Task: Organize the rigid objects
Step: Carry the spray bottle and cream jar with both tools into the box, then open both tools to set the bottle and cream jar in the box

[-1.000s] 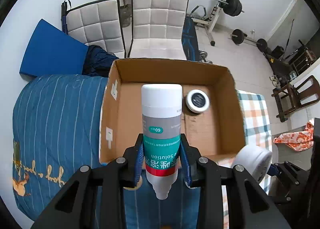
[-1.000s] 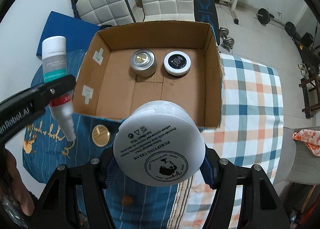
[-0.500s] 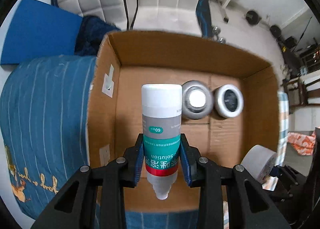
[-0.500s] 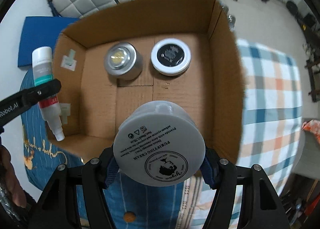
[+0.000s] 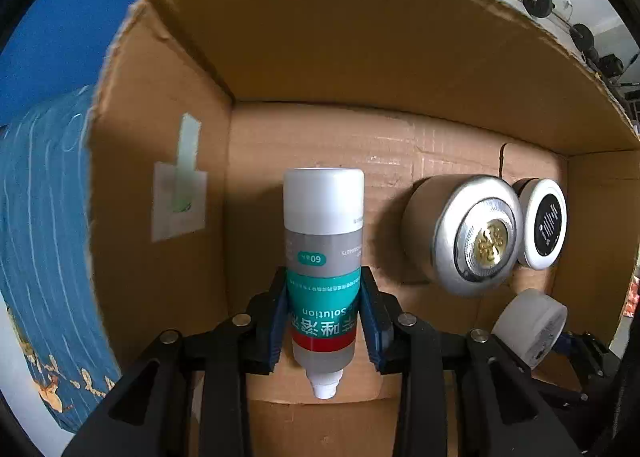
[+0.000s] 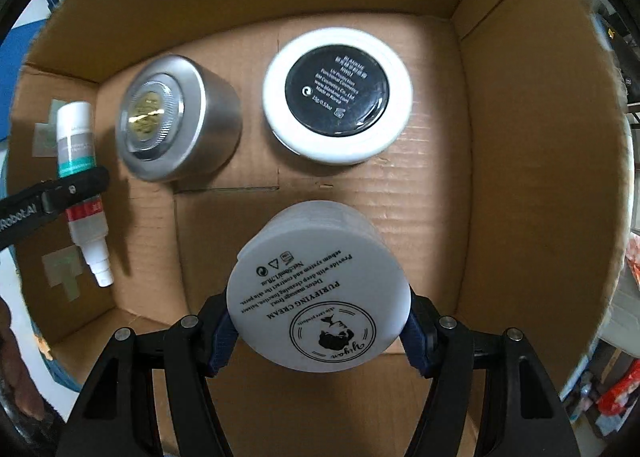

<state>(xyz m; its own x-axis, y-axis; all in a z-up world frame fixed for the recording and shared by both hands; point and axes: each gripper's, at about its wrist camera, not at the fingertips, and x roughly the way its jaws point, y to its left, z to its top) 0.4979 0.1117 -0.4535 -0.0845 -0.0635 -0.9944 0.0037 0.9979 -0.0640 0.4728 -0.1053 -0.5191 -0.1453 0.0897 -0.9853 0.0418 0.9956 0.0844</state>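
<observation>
My left gripper [image 5: 323, 321] is shut on a white and teal solution bottle [image 5: 322, 257], held inside the cardboard box [image 5: 360, 37] near its left wall; the bottle also shows in the right wrist view [image 6: 80, 181]. My right gripper [image 6: 320, 331] is shut on a white cream jar [image 6: 318, 285], held low over the box floor at the front middle; it shows in the left wrist view [image 5: 530, 327]. A silver tin [image 6: 176, 117] and a white jar with a black lid [image 6: 338, 95] stand on the floor at the back.
The box walls [image 6: 540, 177] enclose both grippers. A blue striped cloth [image 5: 40, 217] lies outside the left wall. White tape patches [image 5: 180, 193] stick to the left wall. Gym weights [image 5: 538, 1] stand behind the box.
Both grippers have moved forward and down into the box with their objects. The box walls now fill both views and the tins look much closer.
</observation>
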